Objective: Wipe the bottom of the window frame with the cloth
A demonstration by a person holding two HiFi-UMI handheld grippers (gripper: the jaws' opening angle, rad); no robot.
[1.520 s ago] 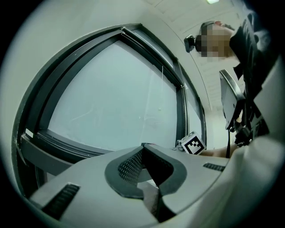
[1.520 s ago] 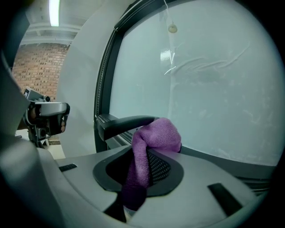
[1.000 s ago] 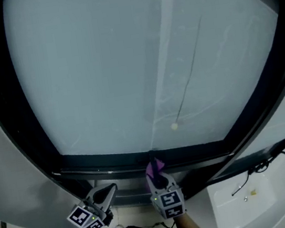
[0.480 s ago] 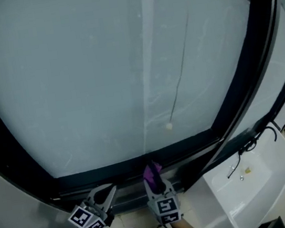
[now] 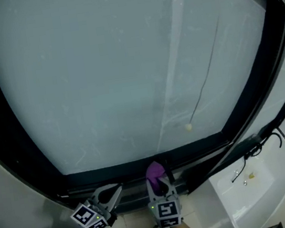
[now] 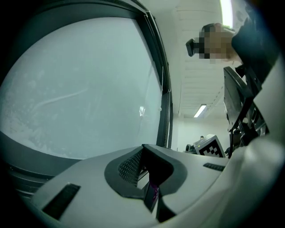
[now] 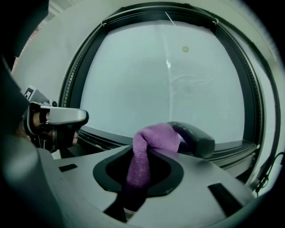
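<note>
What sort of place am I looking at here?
Probably an indoor utility room or workroom. A large frosted glass window in a dark frame fills the wall, a white basin sits at its right, and ceiling strip lights show in the left gripper view.

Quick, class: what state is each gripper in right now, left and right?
Left gripper: jaws closed, holding nothing.
Right gripper: jaws closed on the cloth.
</note>
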